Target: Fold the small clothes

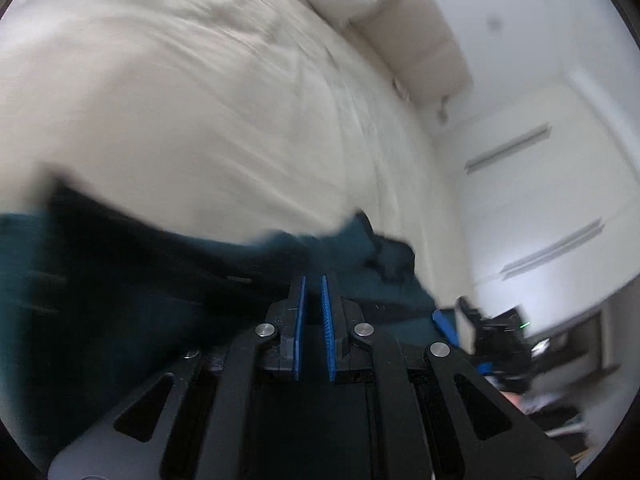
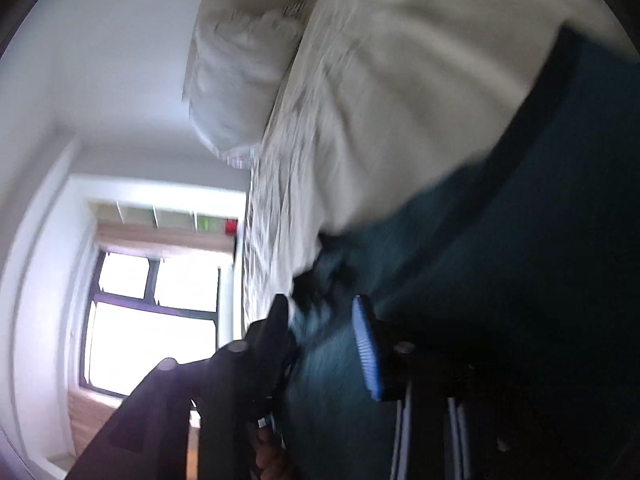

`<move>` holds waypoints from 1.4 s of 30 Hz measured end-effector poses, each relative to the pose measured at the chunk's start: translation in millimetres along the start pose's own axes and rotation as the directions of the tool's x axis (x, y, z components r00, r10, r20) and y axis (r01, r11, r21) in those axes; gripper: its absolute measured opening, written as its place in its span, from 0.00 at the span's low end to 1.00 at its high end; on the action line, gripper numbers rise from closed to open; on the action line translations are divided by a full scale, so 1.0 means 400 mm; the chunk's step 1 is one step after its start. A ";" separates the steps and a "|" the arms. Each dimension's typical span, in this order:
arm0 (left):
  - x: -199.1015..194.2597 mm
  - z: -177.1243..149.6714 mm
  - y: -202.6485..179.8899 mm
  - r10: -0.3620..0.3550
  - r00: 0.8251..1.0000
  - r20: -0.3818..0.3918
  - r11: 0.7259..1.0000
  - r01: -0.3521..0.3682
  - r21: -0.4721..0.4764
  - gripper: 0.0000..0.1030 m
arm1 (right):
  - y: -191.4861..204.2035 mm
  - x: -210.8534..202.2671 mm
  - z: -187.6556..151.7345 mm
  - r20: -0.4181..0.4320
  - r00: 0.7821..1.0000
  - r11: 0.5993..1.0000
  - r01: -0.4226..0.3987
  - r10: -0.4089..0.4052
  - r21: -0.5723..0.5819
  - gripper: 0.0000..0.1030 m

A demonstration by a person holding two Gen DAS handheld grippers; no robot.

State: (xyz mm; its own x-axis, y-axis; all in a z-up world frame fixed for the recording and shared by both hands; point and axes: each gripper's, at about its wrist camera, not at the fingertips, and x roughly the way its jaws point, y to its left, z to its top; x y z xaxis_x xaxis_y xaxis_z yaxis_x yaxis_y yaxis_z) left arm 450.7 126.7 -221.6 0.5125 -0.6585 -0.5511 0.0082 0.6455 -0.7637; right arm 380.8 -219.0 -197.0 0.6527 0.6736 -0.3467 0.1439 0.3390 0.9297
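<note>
Dark teal cloth, a small garment (image 1: 100, 288), lies on the cream sheet of a bed (image 1: 180, 100) and fills the near part of both views. In the left wrist view the garment stretches as a long band from the left border toward the right side edge of the bed, so its long axis runs across the picture, roughly along the near edge of the bed; one bunched end (image 1: 384, 252) points toward that side edge. The left gripper (image 1: 314, 292) stands over the cloth with its blue pads (image 1: 326, 320) almost together, only a narrow slit between them, and I cannot see any cloth inside this slit. The right gripper (image 2: 320, 320) appears in its own view with the jaws partly apart, and a crumpled corner (image 2: 320, 280) of the garment sits between them; the picture is too blurred to tell if the pads press on it. In this view the cloth runs up to the right border. A white pillow (image 2: 240, 80) lies at the far end of the bed. Beyond the side edge of the bed there are a window (image 2: 152, 320) in the right wrist view and a white wardrobe (image 1: 540, 200) in the left wrist view. Both pictures are smeared.
</note>
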 end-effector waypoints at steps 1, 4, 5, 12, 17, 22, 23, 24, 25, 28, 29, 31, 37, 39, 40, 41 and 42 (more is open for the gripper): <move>-0.024 0.000 0.018 -0.003 1.000 0.017 1.000 0.003 -0.003 0.08 | -0.014 -0.021 0.018 0.030 0.999 1.000 0.013 -0.013 0.003 0.30; -0.080 -0.012 0.052 -0.005 0.999 0.047 1.000 0.005 -0.001 0.08 | -0.070 -0.123 0.056 0.139 0.989 0.999 0.045 -0.049 0.027 0.26; -0.095 -0.019 0.061 -0.008 0.998 0.057 1.000 0.008 0.000 0.08 | -0.082 -0.158 0.062 0.167 0.984 0.998 0.055 -0.061 0.038 0.26; -0.268 -0.084 0.106 0.087 0.984 0.155 0.991 -0.070 -0.116 0.08 | -0.058 -0.350 -0.005 0.290 0.948 0.991 0.137 -0.130 -0.001 0.68; -0.384 -0.174 0.124 0.068 0.978 0.195 0.985 -0.035 -0.168 0.09 | -0.047 -0.442 -0.082 0.297 0.938 0.978 0.201 -0.178 -0.048 0.68; -0.485 -0.322 0.157 0.076 0.954 0.289 0.958 0.010 -0.286 0.66 | -0.003 -0.451 -0.165 0.244 0.967 0.990 0.102 -0.075 -0.098 0.68; -0.504 -0.351 0.152 0.063 0.943 0.326 0.959 0.034 -0.282 0.69 | 0.013 -0.436 -0.174 0.227 0.973 0.991 0.070 -0.043 -0.116 0.68; -0.512 -0.366 0.146 0.060 0.940 0.335 0.960 0.037 -0.277 0.74 | 0.026 -0.413 -0.184 0.191 0.982 0.992 0.026 -0.001 -0.126 0.68; -0.512 -0.378 0.139 0.060 0.942 0.329 0.960 0.036 -0.279 0.77 | 0.033 -0.389 -0.192 0.161 0.987 0.992 0.002 0.019 -0.128 0.68; -0.483 -0.378 0.126 0.055 0.961 0.271 0.963 0.021 -0.270 0.79 | 0.059 -0.303 -0.218 0.076 0.996 0.990 -0.034 0.045 -0.140 0.68; -0.470 -0.373 0.124 0.071 0.966 0.250 0.964 -0.002 -0.266 0.79 | 0.069 -0.265 -0.229 0.039 0.998 0.988 -0.051 0.057 -0.144 0.68; -0.452 -0.355 0.122 0.090 0.972 0.219 0.963 -0.028 -0.269 0.81 | 0.073 -0.215 -0.241 -0.004 0.998 0.989 -0.064 0.064 -0.134 0.68; -0.369 -0.289 0.095 0.022 0.996 0.091 0.974 0.000 -0.228 0.84 | 0.080 -0.091 -0.274 -0.109 0.991 0.992 -0.084 0.073 -0.094 0.67; -0.339 -0.282 0.081 0.005 0.999 0.052 0.977 0.006 -0.211 0.84 | 0.074 -0.068 -0.280 -0.126 0.989 0.993 -0.083 0.073 -0.080 0.67; -0.330 -0.280 0.076 0.005 0.999 0.034 0.979 0.002 -0.203 0.84 | 0.075 -0.055 -0.281 -0.137 0.988 0.994 -0.084 0.073 -0.076 0.67; -0.320 -0.275 0.073 0.009 1.000 0.011 0.981 -0.007 -0.194 0.83 | 0.081 -0.040 -0.281 -0.152 0.986 0.994 -0.082 0.070 -0.076 0.67; -0.312 -0.269 0.072 0.004 1.000 -0.009 0.981 -0.006 -0.194 0.83 | 0.092 -0.019 -0.279 -0.169 0.984 0.994 -0.075 0.061 -0.078 0.67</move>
State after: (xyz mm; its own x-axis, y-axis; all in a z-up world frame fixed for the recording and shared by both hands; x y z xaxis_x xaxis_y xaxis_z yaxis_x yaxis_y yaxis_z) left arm 294.5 185.8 -211.1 0.5044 -0.6594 -0.5574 -0.1618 0.5620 -0.8112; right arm 298.1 -138.3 -174.1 0.5254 0.7942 -0.3054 0.0361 0.3377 0.9405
